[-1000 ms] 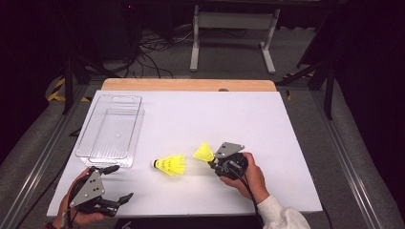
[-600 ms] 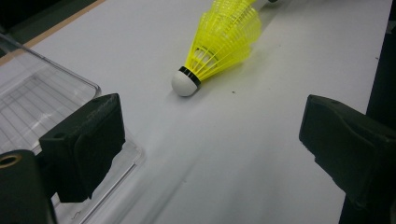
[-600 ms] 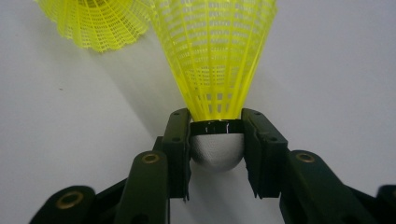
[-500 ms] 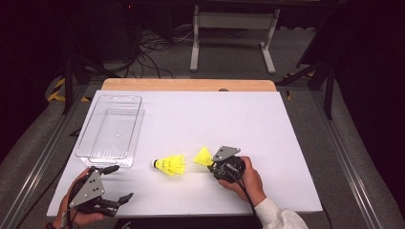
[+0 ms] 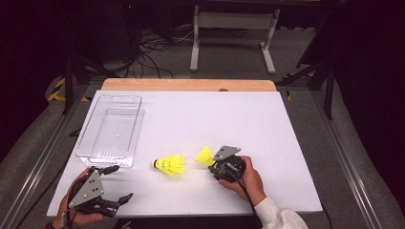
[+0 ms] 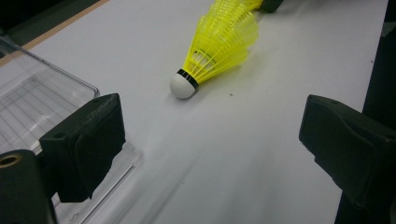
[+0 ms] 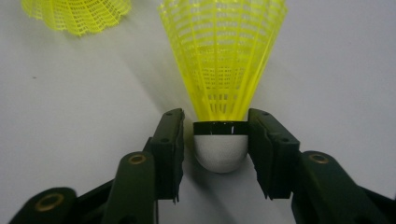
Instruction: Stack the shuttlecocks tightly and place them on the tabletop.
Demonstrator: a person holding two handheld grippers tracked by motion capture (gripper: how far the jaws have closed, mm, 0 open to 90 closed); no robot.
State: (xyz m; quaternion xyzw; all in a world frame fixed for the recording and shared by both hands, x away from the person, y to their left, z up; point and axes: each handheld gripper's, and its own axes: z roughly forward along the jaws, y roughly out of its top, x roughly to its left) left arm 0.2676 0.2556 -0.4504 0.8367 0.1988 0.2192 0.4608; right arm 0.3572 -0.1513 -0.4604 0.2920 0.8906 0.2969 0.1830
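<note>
Two yellow mesh-skirted plastic shuttlecocks: one's white rounded cork sits between the right gripper's just-opening, released jaws; left gripper agape.

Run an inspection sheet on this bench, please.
Surface: white tabletop, wooden strip at far edge.
Job's things: one yellow shuttlecock lying on its side; second shuttlecock with its cork between the right gripper's jaws; clear tray, empty.
Clutter: nothing seen.
Grippers: left gripper open, holding nothing, near the tray's corner; right gripper jaws have just been opening, small gap beside the cork.
Cables: gripper cable over the right hand; floor cables behind the table.
Surroundings: metal stand, dark floor.
</note>
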